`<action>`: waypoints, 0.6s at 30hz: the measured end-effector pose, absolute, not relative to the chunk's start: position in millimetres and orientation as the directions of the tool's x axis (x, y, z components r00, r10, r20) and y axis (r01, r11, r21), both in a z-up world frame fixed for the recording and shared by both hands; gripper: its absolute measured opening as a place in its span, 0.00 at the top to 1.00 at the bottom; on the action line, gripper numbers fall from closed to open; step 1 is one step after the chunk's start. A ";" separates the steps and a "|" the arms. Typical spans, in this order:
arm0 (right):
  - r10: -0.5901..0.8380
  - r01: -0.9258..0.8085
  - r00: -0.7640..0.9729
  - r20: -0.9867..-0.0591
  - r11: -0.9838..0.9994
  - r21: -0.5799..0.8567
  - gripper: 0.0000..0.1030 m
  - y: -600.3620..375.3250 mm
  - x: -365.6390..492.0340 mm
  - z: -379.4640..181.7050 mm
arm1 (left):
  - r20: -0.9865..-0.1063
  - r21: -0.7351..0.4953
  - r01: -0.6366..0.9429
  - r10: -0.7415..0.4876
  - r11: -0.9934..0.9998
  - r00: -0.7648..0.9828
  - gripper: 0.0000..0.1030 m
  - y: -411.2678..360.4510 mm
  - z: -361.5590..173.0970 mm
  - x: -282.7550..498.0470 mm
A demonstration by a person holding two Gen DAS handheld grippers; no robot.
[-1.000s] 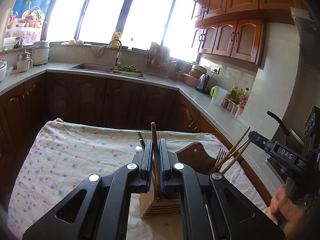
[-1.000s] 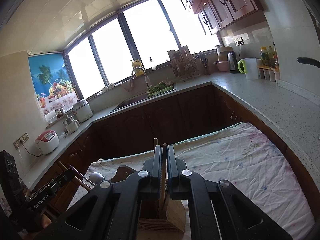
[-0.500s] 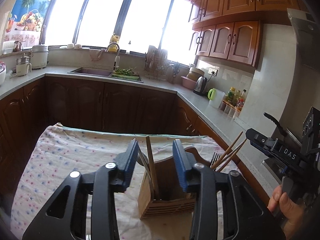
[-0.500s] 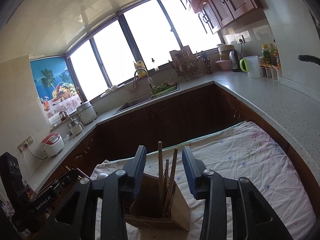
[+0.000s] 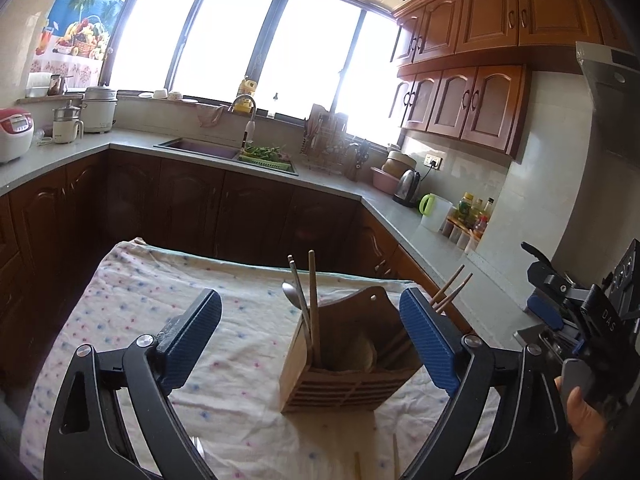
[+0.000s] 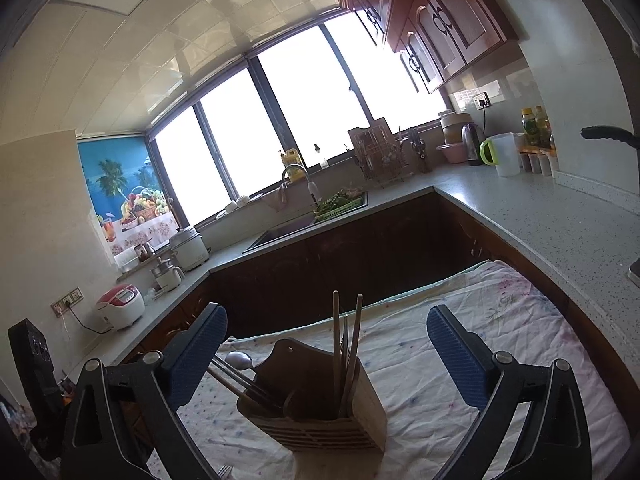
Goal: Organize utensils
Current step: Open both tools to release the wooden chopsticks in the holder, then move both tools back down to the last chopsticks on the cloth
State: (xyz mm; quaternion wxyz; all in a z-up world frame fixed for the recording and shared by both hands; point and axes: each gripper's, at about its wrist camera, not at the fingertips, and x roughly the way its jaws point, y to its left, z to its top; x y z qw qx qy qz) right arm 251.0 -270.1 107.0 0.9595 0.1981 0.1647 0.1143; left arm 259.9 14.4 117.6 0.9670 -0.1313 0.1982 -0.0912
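sunlit kitchen desk: wooden holder at lower centre keeps chopsticks upright; left hand-held gripper and right hand-held gripper both gape, empty.

Both wrist cameras sit close above and just behind the wooden utensil holder, facing past it toward the sink counter, left view from the holder's left, right view from its right, sharing holder, floral cloth and windows.
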 end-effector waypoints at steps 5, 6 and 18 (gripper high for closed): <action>0.275 -0.123 0.911 -0.308 0.893 0.433 0.01 -279.0 228.4 90.8 | -0.413 -0.309 0.104 -0.231 0.945 0.881 0.08 20.9 95.3 240.1; 0.272 -0.115 0.909 -0.316 0.892 0.438 0.01 -281.4 223.5 87.1 | -0.424 -0.315 0.102 -0.236 0.944 0.874 0.08 21.6 90.2 235.9; 0.230 -0.012 0.862 -0.452 0.900 0.435 0.01 -299.5 167.2 29.2 | -0.513 -0.329 0.088 -0.256 0.940 0.819 0.08 21.1 43.8 181.6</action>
